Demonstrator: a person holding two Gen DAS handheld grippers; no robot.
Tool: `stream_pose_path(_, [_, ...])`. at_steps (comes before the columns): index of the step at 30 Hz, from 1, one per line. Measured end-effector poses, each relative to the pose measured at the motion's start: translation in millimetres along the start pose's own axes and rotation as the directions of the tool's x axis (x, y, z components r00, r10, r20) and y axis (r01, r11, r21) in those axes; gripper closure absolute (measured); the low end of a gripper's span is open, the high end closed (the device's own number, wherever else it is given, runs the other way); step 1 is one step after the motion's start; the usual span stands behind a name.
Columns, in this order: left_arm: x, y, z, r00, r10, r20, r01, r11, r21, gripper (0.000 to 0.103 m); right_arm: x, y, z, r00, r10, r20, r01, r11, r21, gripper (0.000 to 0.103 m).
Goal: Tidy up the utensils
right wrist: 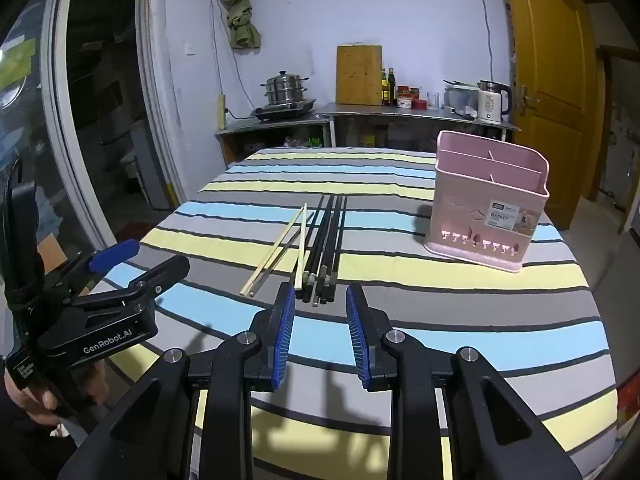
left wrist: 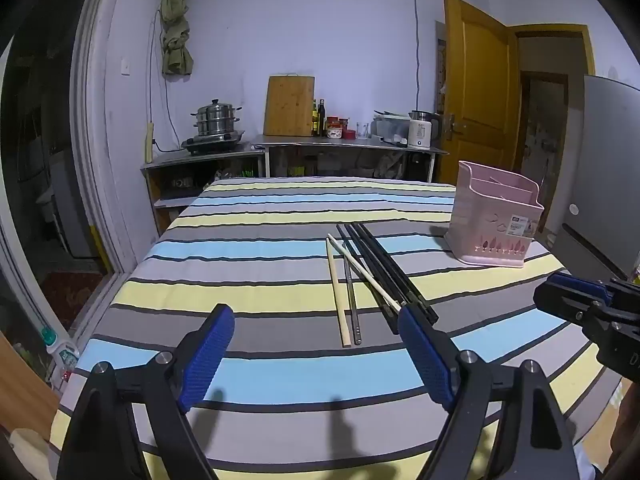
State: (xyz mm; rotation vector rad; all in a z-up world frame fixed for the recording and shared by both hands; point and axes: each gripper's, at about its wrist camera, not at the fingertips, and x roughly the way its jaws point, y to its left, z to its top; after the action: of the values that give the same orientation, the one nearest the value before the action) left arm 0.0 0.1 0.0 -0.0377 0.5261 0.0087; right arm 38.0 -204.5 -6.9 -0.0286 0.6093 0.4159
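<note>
1. Left claw (left wrist: 316, 322): jaws spread wide, nothing between them, hovering over the striped counter (left wrist: 248, 272). Only the right wrist view shows its body from the side, with "GenRobot.AI" printed on it and a hand (right wrist: 36, 400) gripping the handle.
2. Right claw (right wrist: 320, 296): jaws apart with a narrower gap, empty. In the left wrist view it shows only as a blue-padded tip at the right edge.
3. Chopsticks (right wrist: 320, 248): a loose bundle lying flat on the counter, near ends just ahead of the right claw's tips; ahead and slightly right of the left claw. Black ones lie side by side, pale wooden ones (left wrist: 338, 292) crossing a metal one on their left.
4. Pink utensil basket (right wrist: 490, 200): upright, divided compartments, ahead and right of both claws, apart from the chopsticks. The label reads "BASKET"; smaller print is illegible.
5. Beyond the counter: steel shelf unit with steamer pot (left wrist: 216, 120), cutting board (left wrist: 290, 106), bottles, kettle (right wrist: 492, 102); yellow door (left wrist: 476, 92) at right.
</note>
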Motion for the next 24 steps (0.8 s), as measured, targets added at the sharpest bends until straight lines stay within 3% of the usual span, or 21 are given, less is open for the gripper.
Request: stream_pose_path(24, [-3.0,-1.1,1.6,1.0,-0.008,0.003,0.008,1.0,0.01,0.019,-1.1,-1.0,0.0,1.0,0.0,0.006,0.0,1.0,0.0,0.076])
